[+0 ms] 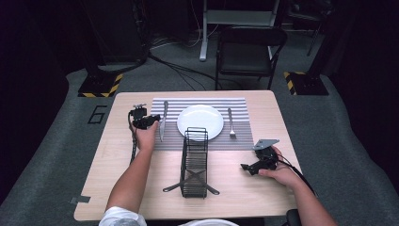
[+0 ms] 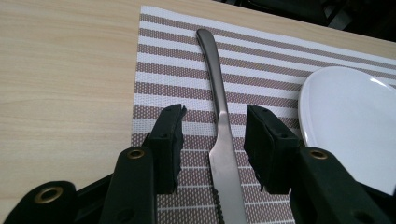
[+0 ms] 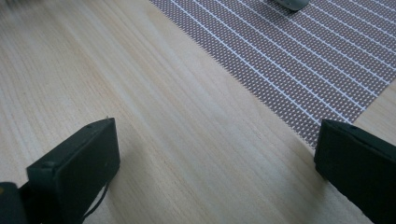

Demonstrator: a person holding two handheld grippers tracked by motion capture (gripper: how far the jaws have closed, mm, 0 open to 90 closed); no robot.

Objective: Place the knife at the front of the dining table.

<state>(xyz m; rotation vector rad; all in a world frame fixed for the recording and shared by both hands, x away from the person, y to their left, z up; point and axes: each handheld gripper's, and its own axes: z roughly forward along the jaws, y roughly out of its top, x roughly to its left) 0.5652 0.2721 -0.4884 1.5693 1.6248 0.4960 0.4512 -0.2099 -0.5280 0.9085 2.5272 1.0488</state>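
left gripper [image 2: 215,135] sits over the knife [image 2: 219,116], jaws apart with a gap on each side of the blade, pads not touching it; the knife lies flat on the striped placemat [image 2: 177,60], just left of the white plate [image 2: 350,121] in the high view. right gripper [image 3: 217,158] is wide open with nothing between its jaws, low over bare table [image 3: 154,107] near the placemat's corner. wire caddy [image 1: 195,162] stands in front of the plate, fork [image 1: 231,123] lies right of it.

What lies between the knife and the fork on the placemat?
The white plate lies between the knife and the fork, seen in the high view.
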